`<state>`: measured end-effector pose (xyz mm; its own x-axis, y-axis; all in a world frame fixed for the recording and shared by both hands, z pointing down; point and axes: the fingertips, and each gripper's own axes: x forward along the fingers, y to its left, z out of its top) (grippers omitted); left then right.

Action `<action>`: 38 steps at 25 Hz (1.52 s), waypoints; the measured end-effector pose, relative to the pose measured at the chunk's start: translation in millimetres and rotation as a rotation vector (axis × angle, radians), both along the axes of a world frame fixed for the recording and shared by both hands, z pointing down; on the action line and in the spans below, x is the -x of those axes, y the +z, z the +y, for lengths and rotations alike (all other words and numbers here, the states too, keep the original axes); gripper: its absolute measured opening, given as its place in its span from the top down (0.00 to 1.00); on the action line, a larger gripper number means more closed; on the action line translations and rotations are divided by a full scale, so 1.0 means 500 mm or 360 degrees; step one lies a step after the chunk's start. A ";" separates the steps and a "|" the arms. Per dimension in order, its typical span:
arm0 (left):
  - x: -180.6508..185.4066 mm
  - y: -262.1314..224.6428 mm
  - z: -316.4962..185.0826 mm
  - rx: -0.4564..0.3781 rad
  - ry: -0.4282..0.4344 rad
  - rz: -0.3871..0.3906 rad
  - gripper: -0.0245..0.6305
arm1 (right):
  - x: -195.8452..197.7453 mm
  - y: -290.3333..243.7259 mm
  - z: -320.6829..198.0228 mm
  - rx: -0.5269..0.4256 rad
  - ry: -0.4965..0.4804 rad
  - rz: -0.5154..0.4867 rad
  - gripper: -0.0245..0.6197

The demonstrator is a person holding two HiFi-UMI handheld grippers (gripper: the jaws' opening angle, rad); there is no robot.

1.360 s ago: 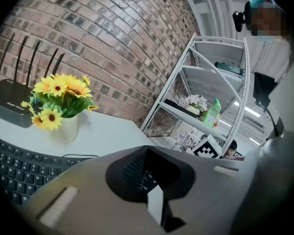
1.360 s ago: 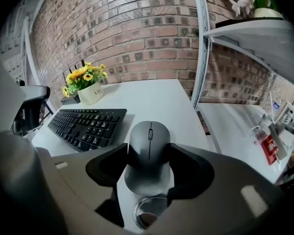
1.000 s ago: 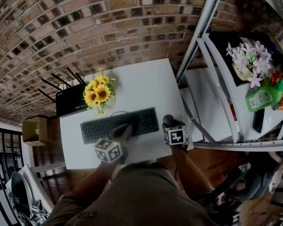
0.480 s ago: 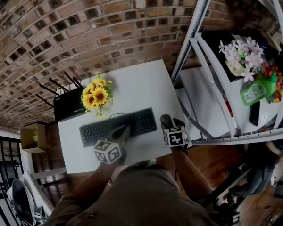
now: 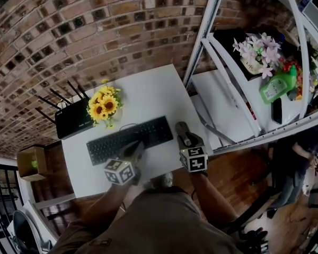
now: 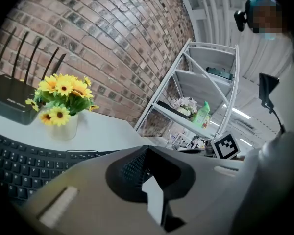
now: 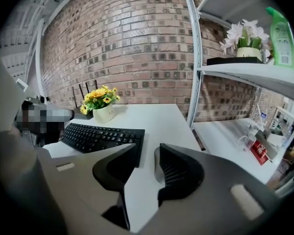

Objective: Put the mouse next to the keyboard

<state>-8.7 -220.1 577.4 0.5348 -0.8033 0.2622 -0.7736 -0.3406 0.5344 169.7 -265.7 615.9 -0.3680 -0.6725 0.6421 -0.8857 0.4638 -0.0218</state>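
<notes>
Where a brick wall backs the scene, a white shelf rack stands to the right of a white table. On the table a black keyboard lies along the near side. A black router sits behind its left end, and a pot of sunflowers is just beside the router. The left gripper hangs over the middle of the keyboard, its jaws together with nothing in them. The right gripper is low over the table just off the keyboard's right end, near the table's right edge. Its jaws are closing, and the gap between them shows only bare table, with the pads pressing on nothing. The mouse cannot be made out in any view.
</notes>
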 end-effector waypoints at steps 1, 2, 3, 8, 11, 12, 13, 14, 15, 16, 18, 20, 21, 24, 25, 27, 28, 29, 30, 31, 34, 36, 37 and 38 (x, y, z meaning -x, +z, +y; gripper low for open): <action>0.003 0.000 0.008 -0.0001 0.0002 0.0007 0.96 | 0.006 -0.005 0.012 -0.0010 -0.0001 -0.0005 0.72; 0.008 -0.001 0.016 -0.0004 0.0002 0.0013 0.96 | 0.013 -0.011 0.022 -0.0019 -0.0004 -0.0008 0.74; 0.013 -0.002 0.022 -0.0008 -0.0002 0.0017 0.96 | 0.020 -0.018 0.030 -0.0031 -0.0008 -0.0010 0.76; 0.042 -0.012 0.053 -0.0032 -0.0058 0.0022 0.96 | 0.065 -0.050 0.068 -0.0064 -0.0080 -0.0039 0.84; 0.059 -0.022 0.075 -0.0040 -0.0124 0.0035 0.96 | 0.099 -0.069 0.086 -0.0095 -0.0163 -0.0077 0.89; 0.063 -0.025 0.084 -0.0045 -0.0143 0.0027 0.96 | 0.110 -0.074 0.093 -0.0105 -0.0195 -0.0093 0.91; 0.068 -0.028 0.093 -0.0052 -0.0162 0.0016 0.96 | 0.120 -0.079 0.098 -0.0117 -0.0230 -0.0113 0.92; 0.073 -0.032 0.100 -0.0060 -0.0185 0.0005 0.96 | 0.130 -0.085 0.104 -0.0128 -0.0267 -0.0133 0.94; 0.077 -0.036 0.108 -0.0068 -0.0211 -0.0006 0.96 | 0.139 -0.091 0.110 -0.0137 -0.0304 -0.0151 0.94; 0.079 -0.040 0.116 -0.0075 -0.0239 -0.0016 0.96 | 0.146 -0.098 0.117 -0.0145 -0.0343 -0.0168 0.94; 0.081 -0.046 0.136 -0.0086 -0.0302 -0.0039 0.96 | 0.157 -0.114 0.134 -0.0166 -0.0424 -0.0203 0.94; 0.075 -0.049 0.161 -0.0092 -0.0364 -0.0061 0.96 | 0.161 -0.128 0.157 -0.0186 -0.0509 -0.0241 0.94; 0.068 -0.050 0.176 -0.0094 -0.0390 -0.0070 0.96 | 0.160 -0.135 0.172 -0.0191 -0.0549 -0.0260 0.94; 0.034 -0.054 0.221 -0.0100 -0.0449 -0.0082 0.96 | 0.142 -0.150 0.215 -0.0203 -0.0657 -0.0314 0.94; 0.022 -0.056 0.237 -0.0104 -0.0463 -0.0082 0.96 | 0.134 -0.154 0.230 -0.0207 -0.0685 -0.0335 0.94; 0.000 -0.058 0.269 -0.0109 -0.0495 -0.0084 0.96 | 0.120 -0.160 0.259 -0.0212 -0.0731 -0.0379 0.94; -0.009 -0.059 0.286 -0.0108 -0.0516 -0.0086 0.96 | 0.113 -0.162 0.273 -0.0213 -0.0750 -0.0402 0.94; -0.017 -0.059 0.303 -0.0104 -0.0540 -0.0089 0.96 | 0.106 -0.163 0.288 -0.0210 -0.0766 -0.0425 0.94; -0.024 -0.059 0.321 -0.0097 -0.0564 -0.0095 0.96 | 0.099 -0.163 0.304 -0.0204 -0.0780 -0.0446 0.94; -0.031 -0.059 0.339 -0.0091 -0.0585 -0.0105 0.96 | 0.092 -0.162 0.319 -0.0196 -0.0794 -0.0463 0.94; -0.049 -0.066 0.386 -0.0087 -0.0635 -0.0126 0.96 | 0.074 -0.161 0.365 -0.0174 -0.0836 -0.0502 0.94; -0.057 -0.072 0.410 -0.0092 -0.0657 -0.0129 0.96 | 0.066 -0.161 0.392 -0.0169 -0.0864 -0.0511 0.94; -0.059 -0.074 0.421 -0.0094 -0.0663 -0.0131 0.96 | 0.064 -0.161 0.404 -0.0165 -0.0873 -0.0515 0.94; -0.061 -0.076 0.432 -0.0094 -0.0664 -0.0132 0.96 | 0.062 -0.161 0.416 -0.0158 -0.0877 -0.0519 0.94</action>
<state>21.8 -4.3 539.3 0.1397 -0.9613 0.2374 -0.8911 -0.0176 0.4534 138.5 -57.7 535.5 -0.8417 -0.3798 0.3837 -0.4725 0.8621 -0.1830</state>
